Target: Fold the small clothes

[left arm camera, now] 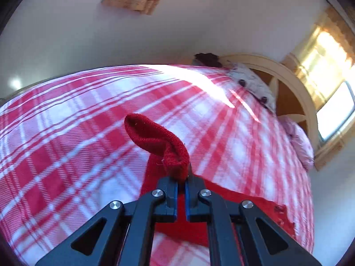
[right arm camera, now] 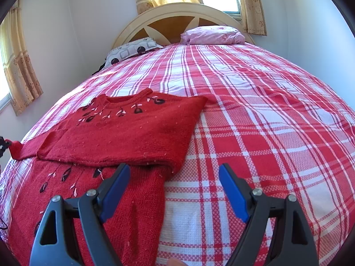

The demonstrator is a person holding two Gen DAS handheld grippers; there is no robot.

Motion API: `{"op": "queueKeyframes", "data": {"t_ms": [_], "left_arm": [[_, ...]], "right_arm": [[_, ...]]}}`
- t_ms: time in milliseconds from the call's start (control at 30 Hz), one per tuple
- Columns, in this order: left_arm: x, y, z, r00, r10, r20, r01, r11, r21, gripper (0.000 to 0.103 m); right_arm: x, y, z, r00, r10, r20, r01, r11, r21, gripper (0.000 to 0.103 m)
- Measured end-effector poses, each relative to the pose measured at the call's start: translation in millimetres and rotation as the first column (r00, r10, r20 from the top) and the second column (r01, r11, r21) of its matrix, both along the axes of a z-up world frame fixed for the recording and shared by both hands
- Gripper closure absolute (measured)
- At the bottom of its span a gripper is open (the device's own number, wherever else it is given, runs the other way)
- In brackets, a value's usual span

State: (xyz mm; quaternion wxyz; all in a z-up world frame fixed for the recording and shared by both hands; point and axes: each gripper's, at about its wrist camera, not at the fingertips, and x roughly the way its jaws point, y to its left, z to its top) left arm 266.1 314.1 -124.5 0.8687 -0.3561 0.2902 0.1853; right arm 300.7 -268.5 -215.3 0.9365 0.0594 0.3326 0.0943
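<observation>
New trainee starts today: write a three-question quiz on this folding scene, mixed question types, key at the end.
1. True or false: the left gripper is shut on the red sweater.
2. The right gripper has its fingers: A) open, B) closed on a sleeve, C) out of view?
3. Fill in: the sweater lies on a red and white ____ bedspread.

Key: 1 true; 2 A; 3 plaid.

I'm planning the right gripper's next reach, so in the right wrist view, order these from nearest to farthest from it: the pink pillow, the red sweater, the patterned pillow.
From the right gripper:
1. Red sweater, just ahead and to the left, on the plaid bedspread.
2. Patterned pillow, far left by the headboard.
3. Pink pillow, far end, against the headboard; only slightly beyond the patterned one.
</observation>
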Motion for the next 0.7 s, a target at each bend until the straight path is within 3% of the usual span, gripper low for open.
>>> {"op": "queueKeyframes", "data": {"t_ms": [167, 400, 567, 700], "left_arm": [[21.0, -59.7, 34.8, 0.988, -0.138, 0.076, 0.138, 0.990, 0.002, 0.099], [46.6, -142.8, 70.1, 0.939, -0.306, 0.156, 0.308, 0.951, 0.012, 0.099], [65.4, -210.1, 77.1, 0.883, -0.433, 0.180, 0.435, 0.900, 0.026, 0.099], [79.8, -263.4, 66.3, 0.838, -0.518, 0.172, 0.521, 0.853, 0.029, 0.099]], "right_arm": [[-1.2, -3.5, 0.3, 1.000, -0.001, 0.003, 0.001, 1.000, 0.019, 0.019], [-3.2, -5.6, 2.7, 1.000, 0.000, 0.012, 0.000, 0.999, 0.042, 0.019], [-3.2, -9.2, 2.9, 1.000, 0.001, 0.014, -0.002, 0.998, 0.069, 0.018], [-3.4, -12.3, 3.4, 1.000, -0.001, 0.014, 0.000, 0.996, 0.093, 0.018]]}}
